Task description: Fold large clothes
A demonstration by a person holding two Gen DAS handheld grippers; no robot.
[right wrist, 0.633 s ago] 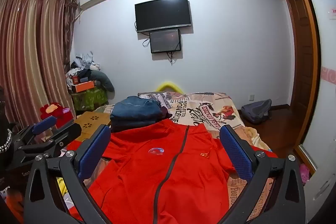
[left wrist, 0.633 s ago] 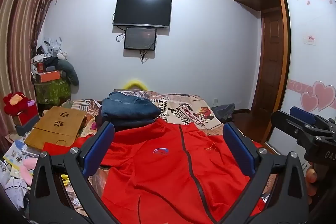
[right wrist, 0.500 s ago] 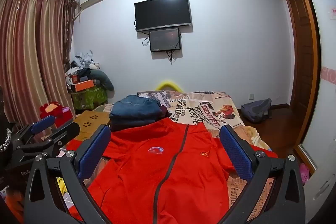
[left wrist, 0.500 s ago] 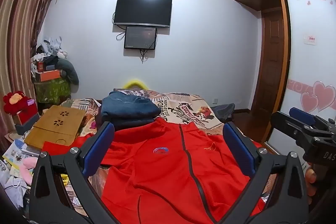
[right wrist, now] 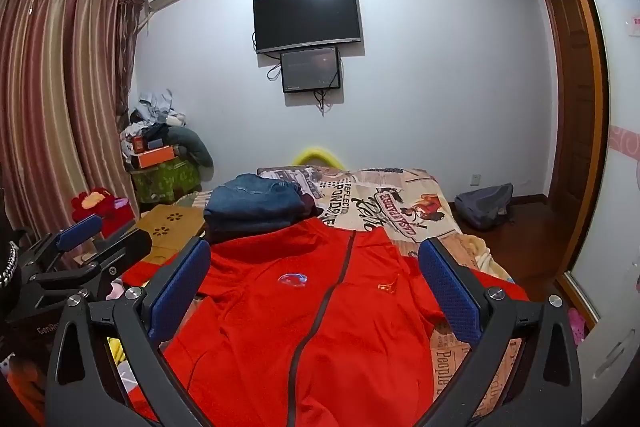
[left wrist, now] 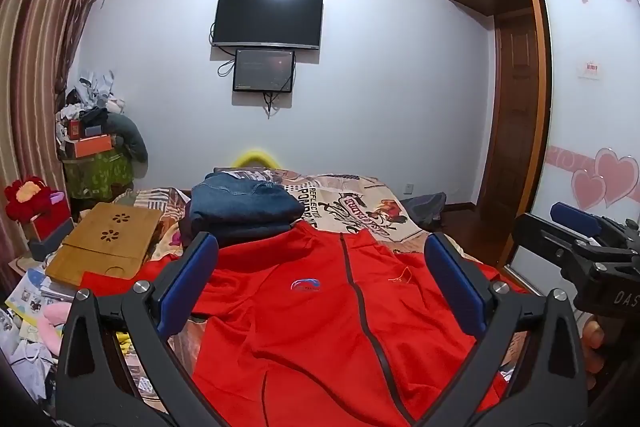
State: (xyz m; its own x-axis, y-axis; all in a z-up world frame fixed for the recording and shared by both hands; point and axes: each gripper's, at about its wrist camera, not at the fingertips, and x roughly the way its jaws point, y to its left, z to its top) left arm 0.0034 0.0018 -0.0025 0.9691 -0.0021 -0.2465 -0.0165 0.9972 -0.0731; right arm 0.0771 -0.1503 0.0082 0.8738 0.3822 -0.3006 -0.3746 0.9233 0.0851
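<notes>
Lying flat on the bed (left wrist: 360,203), zipper up, the red jacket (left wrist: 320,315) covers its near half; the left gripper (left wrist: 320,287) and right gripper (right wrist: 316,287) hover above, wide open, empty.

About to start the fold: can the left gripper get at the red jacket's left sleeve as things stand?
Probably yes. The left gripper is open and empty above the red jacket, with nothing between them. The left sleeve lies flat beside the bamboo lap desk.
</notes>
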